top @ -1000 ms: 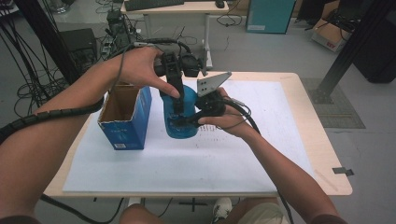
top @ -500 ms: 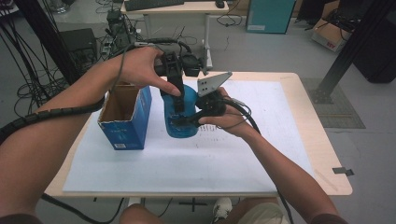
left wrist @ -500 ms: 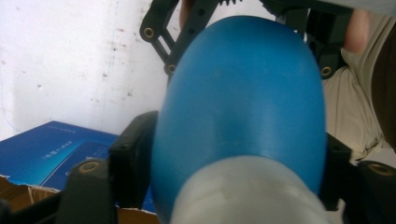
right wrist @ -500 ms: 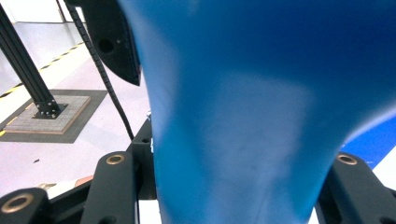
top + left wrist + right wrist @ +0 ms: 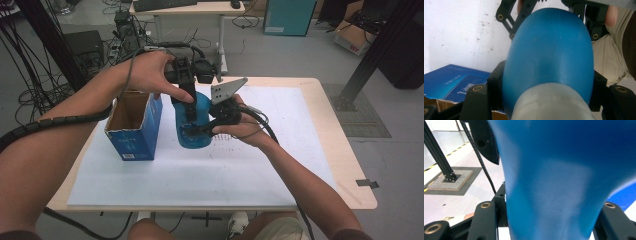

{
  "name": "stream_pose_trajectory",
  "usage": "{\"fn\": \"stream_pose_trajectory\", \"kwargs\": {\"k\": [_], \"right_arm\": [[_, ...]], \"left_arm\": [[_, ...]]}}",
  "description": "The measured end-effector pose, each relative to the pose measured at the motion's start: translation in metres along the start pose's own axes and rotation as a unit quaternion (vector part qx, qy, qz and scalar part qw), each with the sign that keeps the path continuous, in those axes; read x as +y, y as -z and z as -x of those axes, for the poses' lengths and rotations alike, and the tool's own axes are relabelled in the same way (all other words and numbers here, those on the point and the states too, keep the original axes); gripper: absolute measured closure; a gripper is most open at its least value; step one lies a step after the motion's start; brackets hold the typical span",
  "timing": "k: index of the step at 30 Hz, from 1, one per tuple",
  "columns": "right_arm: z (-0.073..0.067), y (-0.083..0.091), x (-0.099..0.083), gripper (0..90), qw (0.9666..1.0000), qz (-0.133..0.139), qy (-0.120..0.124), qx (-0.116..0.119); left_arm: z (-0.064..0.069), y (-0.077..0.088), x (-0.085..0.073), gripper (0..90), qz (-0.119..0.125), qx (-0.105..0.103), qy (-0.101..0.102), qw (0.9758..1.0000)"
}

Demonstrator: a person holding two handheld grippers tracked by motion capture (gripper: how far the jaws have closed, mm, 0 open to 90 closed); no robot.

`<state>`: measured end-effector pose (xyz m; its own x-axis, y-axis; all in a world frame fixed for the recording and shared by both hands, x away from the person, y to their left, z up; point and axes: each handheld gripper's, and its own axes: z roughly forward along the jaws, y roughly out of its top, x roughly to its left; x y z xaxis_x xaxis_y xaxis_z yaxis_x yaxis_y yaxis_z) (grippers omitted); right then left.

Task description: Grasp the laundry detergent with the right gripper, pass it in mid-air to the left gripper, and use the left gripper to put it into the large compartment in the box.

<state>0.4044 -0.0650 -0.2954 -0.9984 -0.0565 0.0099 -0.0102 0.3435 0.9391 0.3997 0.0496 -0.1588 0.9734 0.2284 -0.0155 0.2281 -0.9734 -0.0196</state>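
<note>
A blue plastic bottle [image 5: 196, 131] with a whitish neck stands upright on the white sheet, held by both grippers. My left gripper [image 5: 192, 106] comes down from above; its jaws have just been closing and now press on the bottle's shoulder [image 5: 551, 50] by the neck. My right gripper [image 5: 193, 132] reaches in from the right and is shut around the lower body [image 5: 554, 182]. In the left gripper view, the right gripper's black jaws [image 5: 511, 22] show beyond the bottle.
An open blue carton [image 5: 134, 131] stands just left of the bottle, almost touching it; its side [image 5: 451, 80] shows in the left gripper view. A white paper sheet [image 5: 200, 180] covers the wooden table [image 5: 345, 170]. Cables, a desk and boxes stand on the floor behind.
</note>
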Motion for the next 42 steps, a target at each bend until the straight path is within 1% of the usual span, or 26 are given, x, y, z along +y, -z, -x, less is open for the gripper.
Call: {"fn": "stream_pose_trajectory", "kwargs": {"k": [3, 4, 5, 9, 11, 13, 17, 18, 20, 23, 26, 29, 31, 32, 34, 35, 40, 42], "right_arm": [[0.0000, -0.0003, -0.0006, 44.3, 1.0000, 0.000, 0.002, 0.000], [-0.0001, -0.0004, -0.0008, 44.3, 1.0000, 0.001, 0.001, 0.001], [-0.0004, -0.0003, -0.0011, 44.3, 1.0000, 0.002, -0.001, 0.001], [-0.0005, -0.0003, -0.0028, 44.2, 1.0000, 0.000, -0.001, 0.002], [-0.0009, -0.0005, -0.0036, 44.2, 1.0000, -0.001, -0.003, 0.005], [-0.0012, -0.0002, -0.0040, 44.2, 1.0000, -0.002, -0.007, 0.004], [-0.0002, -0.0006, -0.0042, 44.1, 1.0000, -0.002, -0.003, 0.005], [-0.0001, -0.0007, -0.0043, 44.0, 1.0000, -0.001, -0.004, 0.005], [0.0001, -0.0014, -0.0044, 44.0, 1.0000, -0.001, -0.003, 0.008], [0.0001, -0.0019, -0.0048, 43.9, 0.9999, -0.002, -0.005, 0.009], [0.0003, -0.0022, -0.0048, 43.8, 0.9999, -0.003, -0.005, 0.011], [0.0008, -0.0027, -0.0053, 43.6, 0.9999, -0.005, -0.005, 0.012], [0.0012, -0.0030, -0.0055, 43.6, 0.9999, -0.005, -0.004, 0.012], [0.0013, -0.0029, -0.0055, 43.5, 0.9999, -0.005, -0.005, 0.013], [0.0016, -0.0030, -0.0054, 43.4, 0.9999, -0.005, -0.004, 0.015], [0.0017, -0.0030, -0.0055, 43.3, 0.9999, -0.004, -0.004, 0.015], [0.0029, -0.0030, -0.0061, 43.1, 0.9997, -0.007, 0.001, 0.022], [0.0030, -0.0033, -0.0062, 43.1, 0.9997, -0.008, 0.001, 0.022]], "left_arm": [[0.0005, -0.0007, -0.0003, 36.4, 0.003, 0.003, -0.001, 1.0000], [0.0004, -0.0002, 0.0002, 36.4, -0.001, -0.003, -0.001, 1.0000], [0.0005, -0.0004, 0.0003, 36.5, 0.000, -0.001, -0.001, 1.0000], [0.0006, -0.0028, 0.0012, 36.6, -0.002, -0.003, -0.002, 1.0000], [0.0005, -0.0042, 0.0015, 36.6, 0.000, -0.001, -0.002, 1.0000], [0.0000, -0.0037, 0.0021, 36.6, -0.005, -0.005, -0.003, 1.0000], [-0.0004, -0.0042, 0.0019, 36.8, -0.004, -0.003, -0.005, 1.0000], [-0.0008, -0.0042, 0.0019, 36.8, -0.006, -0.010, -0.002, 0.9999], [-0.0015, -0.0044, 0.0020, 36.9, -0.011, -0.013, -0.002, 0.9999], [-0.0015, -0.0047, 0.0016, 36.9, -0.011, -0.011, -0.002, 0.9999], [-0.0019, -0.0052, 0.0014, 36.9, -0.010, -0.014, -0.002, 0.9998], [-0.0017, -0.0061, 0.0014, 37.0, -0.010, -0.011, -0.001, 0.9999], [-0.0021, -0.0068, 0.0014, 37.0, -0.009, -0.012, -0.003, 0.9999], [-0.0017, -0.0073, 0.0013, 37.1, -0.006, -0.010, 0.000, 0.9999], [-0.0025, -0.0063, 0.0020, 37.1, -0.011, -0.017, -0.002, 0.9998], [-0.0027, -0.0064, 0.0023, 37.1, -0.011, -0.016, -0.004, 0.9998], [-0.0027, -0.0071, 0.0030, 37.2, -0.015, -0.018, -0.002, 0.9997], [-0.0024, -0.0079, 0.0030, 37.2, -0.013, -0.015, -0.001, 0.9998]]}}
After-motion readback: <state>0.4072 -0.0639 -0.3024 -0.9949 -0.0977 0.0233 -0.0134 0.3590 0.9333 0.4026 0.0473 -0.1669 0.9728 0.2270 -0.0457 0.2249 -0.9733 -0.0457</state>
